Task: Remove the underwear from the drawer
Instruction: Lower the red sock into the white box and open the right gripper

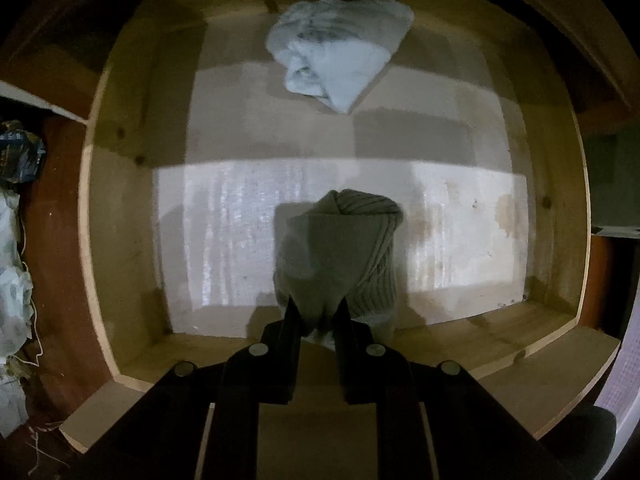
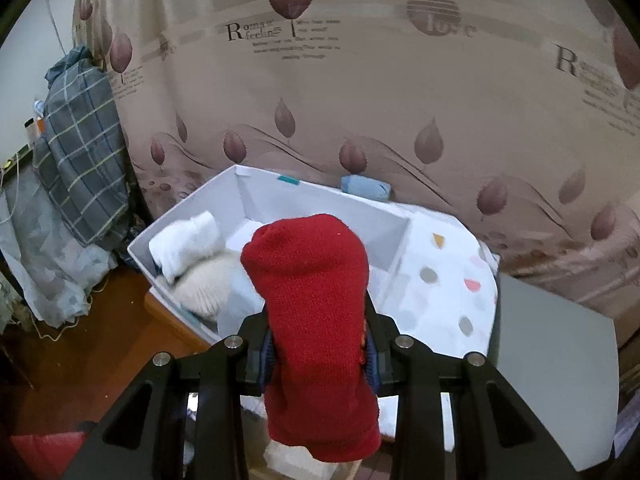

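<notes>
Left wrist view: left gripper (image 1: 316, 312) points straight down into the wooden drawer (image 1: 120, 200), jaws pinched tight on a grey ribbed bundle (image 1: 340, 252) at its near end. Bundle hangs fwd of the fingers over the pale drawer floor; can't tell if its far end rests on the floor or is clear. A second piece, the light blue bundle (image 1: 340, 52), lies near the back wall, well apart from the grey one, untouched.

To do this step well, imo: lift straight up till the grey bundle clears the front rim, then swing out. The grip is only on one end, so go steady, no jerks, or the knit could slide out of the pinch. Watch the loose end doesn't snag the drawer's front edge.

Right wrist view: right gripper (image 2: 318, 352) is outside the drawer, jaws closed partway round a red knit piece (image 2: 312, 292), pads pressing both sides. It sticks up past the fingertips. Beyond it sits a white box (image 2: 192, 208) w/ white and cream items already in it, and beside that a dotted lid or cloth (image 2: 448, 292).

Best bet: bring the red piece over the open box, well inside the walls, before letting go. Then the blue one is next.
</notes>
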### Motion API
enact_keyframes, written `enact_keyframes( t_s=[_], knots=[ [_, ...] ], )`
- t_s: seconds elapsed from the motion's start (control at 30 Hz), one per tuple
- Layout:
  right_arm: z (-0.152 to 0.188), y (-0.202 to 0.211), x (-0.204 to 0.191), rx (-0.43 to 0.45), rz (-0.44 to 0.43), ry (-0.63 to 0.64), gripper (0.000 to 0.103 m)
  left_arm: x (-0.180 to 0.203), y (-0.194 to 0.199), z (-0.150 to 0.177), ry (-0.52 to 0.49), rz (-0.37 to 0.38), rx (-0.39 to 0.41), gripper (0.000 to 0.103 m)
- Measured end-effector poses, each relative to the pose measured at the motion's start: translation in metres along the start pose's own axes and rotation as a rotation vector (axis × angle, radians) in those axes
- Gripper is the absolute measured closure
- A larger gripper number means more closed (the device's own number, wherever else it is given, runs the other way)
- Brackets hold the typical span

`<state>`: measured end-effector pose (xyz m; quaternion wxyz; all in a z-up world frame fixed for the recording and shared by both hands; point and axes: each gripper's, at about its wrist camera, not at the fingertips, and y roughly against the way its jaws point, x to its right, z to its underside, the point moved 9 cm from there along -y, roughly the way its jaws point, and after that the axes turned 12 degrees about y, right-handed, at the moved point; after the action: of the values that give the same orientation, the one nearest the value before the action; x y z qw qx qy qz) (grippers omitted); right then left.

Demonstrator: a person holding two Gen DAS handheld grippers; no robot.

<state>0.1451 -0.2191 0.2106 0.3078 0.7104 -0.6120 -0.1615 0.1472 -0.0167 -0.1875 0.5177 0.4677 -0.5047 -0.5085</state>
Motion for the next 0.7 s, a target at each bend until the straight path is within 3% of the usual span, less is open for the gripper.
enact_keyframes(
  t_s=[0.23, 0.5, 0.7],
  knots=[
    [-0.032, -0.032, -0.005, -0.024, 0.011, 0.005, 0.071, -0.024, 0.014, 0.008, 0.019, -0.002, 0.026, 0.088],
    [-0.029, -0.075, -0.004, -0.099, 0.015, -0.026, 0.071, -0.043, 0.027, 0.006, 0.023, -0.002, 0.060, 0.088],
    [-0.022, -0.096, 0.005, -0.146, 0.057, -0.035, 0.071, -0.020, 0.037, 0.016, 0.013, -0.010, 0.098, 0.088]
  ],
)
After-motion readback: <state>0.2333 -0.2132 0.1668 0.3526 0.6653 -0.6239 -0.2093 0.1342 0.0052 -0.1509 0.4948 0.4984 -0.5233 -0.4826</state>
